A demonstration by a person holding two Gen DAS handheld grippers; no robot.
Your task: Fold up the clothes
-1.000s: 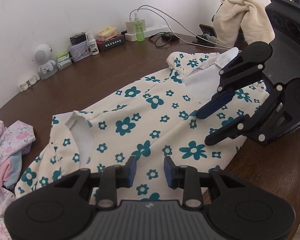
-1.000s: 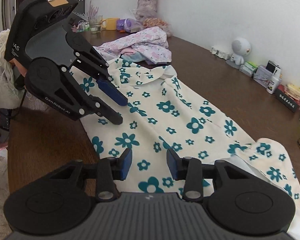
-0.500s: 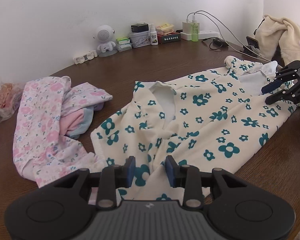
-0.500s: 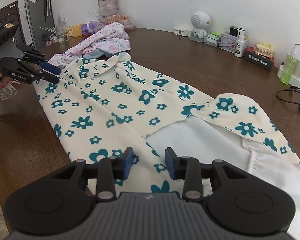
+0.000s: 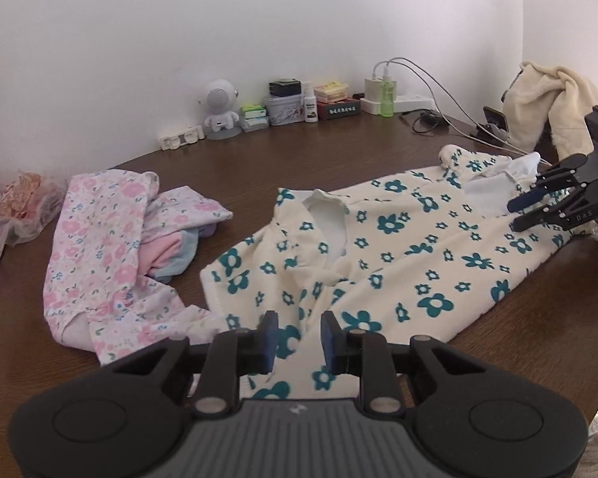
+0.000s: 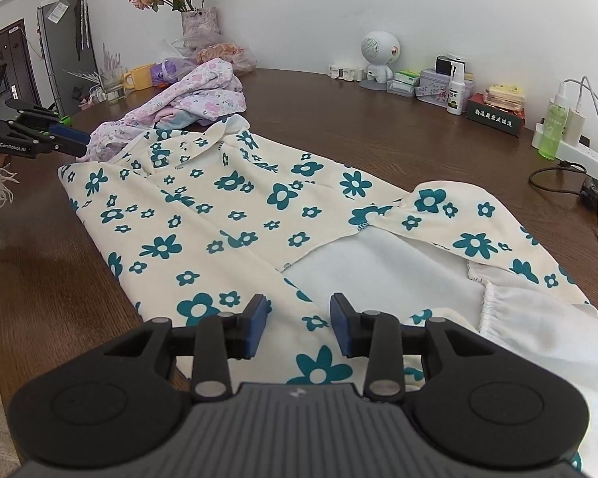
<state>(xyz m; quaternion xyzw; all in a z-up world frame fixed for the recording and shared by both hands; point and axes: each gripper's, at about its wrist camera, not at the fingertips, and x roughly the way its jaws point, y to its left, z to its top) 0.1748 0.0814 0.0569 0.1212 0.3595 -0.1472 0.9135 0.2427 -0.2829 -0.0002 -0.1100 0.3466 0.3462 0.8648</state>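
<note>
A cream garment with teal flowers point(image 5: 398, 247) point(image 6: 219, 215) lies spread across the brown table point(image 5: 259, 175). My left gripper point(image 5: 297, 338) hovers low over its near corner, by the neck opening point(image 5: 327, 223). Its jaws are closing, with a ridge of the flowered cloth between the pads, which stand a little apart. The left gripper also shows at the far left in the right wrist view point(image 6: 73, 139). My right gripper point(image 6: 301, 324) is open over the other end, by the turned-back white lining point(image 6: 378, 263). It appears far right in the left wrist view point(image 5: 532, 209).
A crumpled pink floral garment point(image 5: 111, 239) lies beside the flowered one. Along the wall stand a white robot speaker point(image 5: 219, 107), small boxes and bottles point(image 5: 307, 101), and a power strip with cables point(image 5: 402, 99). A cream fleece point(image 5: 550, 103) hangs at the right; a flower vase point(image 6: 197, 24) stands at the back.
The two grippers have drawn apart, each to its own end of the flowered garment. The left jaws have narrowed over the cloth. The right jaws stay as they were.
</note>
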